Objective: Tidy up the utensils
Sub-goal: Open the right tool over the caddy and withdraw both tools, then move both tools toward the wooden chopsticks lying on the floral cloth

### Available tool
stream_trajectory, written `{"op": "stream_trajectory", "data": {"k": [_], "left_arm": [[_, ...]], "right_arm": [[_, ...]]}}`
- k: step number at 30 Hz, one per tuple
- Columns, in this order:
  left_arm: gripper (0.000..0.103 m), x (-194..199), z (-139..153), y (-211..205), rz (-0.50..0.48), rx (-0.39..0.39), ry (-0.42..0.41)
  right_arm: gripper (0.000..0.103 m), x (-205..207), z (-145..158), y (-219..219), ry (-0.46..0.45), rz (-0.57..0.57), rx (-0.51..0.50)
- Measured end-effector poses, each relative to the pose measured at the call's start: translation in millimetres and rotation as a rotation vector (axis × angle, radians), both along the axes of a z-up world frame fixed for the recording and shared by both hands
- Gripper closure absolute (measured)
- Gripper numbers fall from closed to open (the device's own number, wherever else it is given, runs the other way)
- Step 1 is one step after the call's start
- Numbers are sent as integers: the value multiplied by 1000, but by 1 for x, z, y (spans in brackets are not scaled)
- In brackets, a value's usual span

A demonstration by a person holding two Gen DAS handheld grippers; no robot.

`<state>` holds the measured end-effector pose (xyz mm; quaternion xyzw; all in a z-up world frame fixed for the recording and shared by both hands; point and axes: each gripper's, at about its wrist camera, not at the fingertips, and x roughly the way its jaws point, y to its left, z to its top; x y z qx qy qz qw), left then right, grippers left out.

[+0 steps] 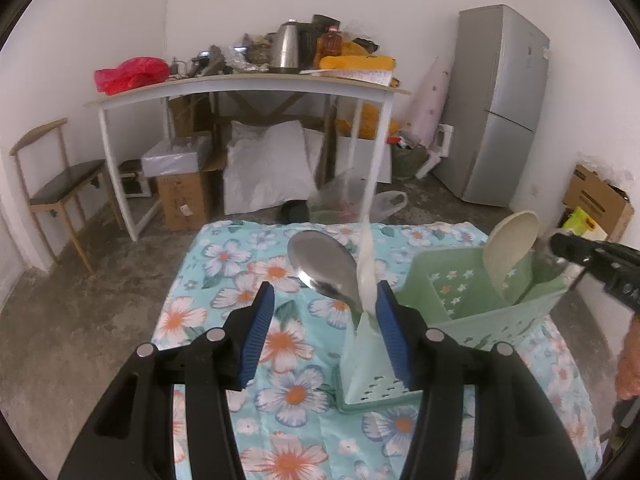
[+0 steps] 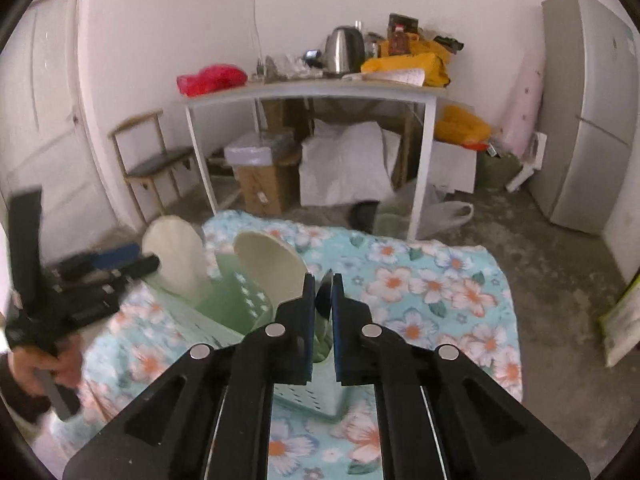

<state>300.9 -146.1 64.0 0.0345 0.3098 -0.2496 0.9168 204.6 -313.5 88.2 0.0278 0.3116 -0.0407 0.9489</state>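
Note:
A pale green plastic utensil caddy (image 1: 472,312) stands on the floral cloth. A cream spoon (image 1: 508,248) stands in it. A metal spoon (image 1: 324,268) and a white utensil handle (image 1: 368,264) stick up at its near left end, beside my left gripper's right pad. My left gripper (image 1: 324,300) is open. In the right wrist view the caddy (image 2: 224,300) holds two cream spoons (image 2: 272,264). My right gripper (image 2: 322,284) is shut on a thin dark metal utensil (image 2: 325,292) just above the caddy's near end.
The floral cloth (image 2: 432,300) covers a low table. Behind it are a white desk (image 1: 240,84) with a kettle and clutter, boxes, a chair (image 1: 52,188), a grey fridge (image 1: 500,104) and plastic bags on the concrete floor.

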Motion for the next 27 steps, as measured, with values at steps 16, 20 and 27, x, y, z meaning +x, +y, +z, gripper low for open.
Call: {"op": "stream_trajectory", "data": {"k": [16, 20, 27], "left_arm": [[50, -12, 11, 3, -21, -44, -32], [46, -20, 19, 11, -31, -72, -48], [33, -66, 33, 48, -65, -116, -95]], "right_arm": [[51, -55, 24, -26, -201, 18, 291], [51, -85, 24, -30, -227, -17, 344], [45, -152, 4, -10, -204, -82, 350]]}}
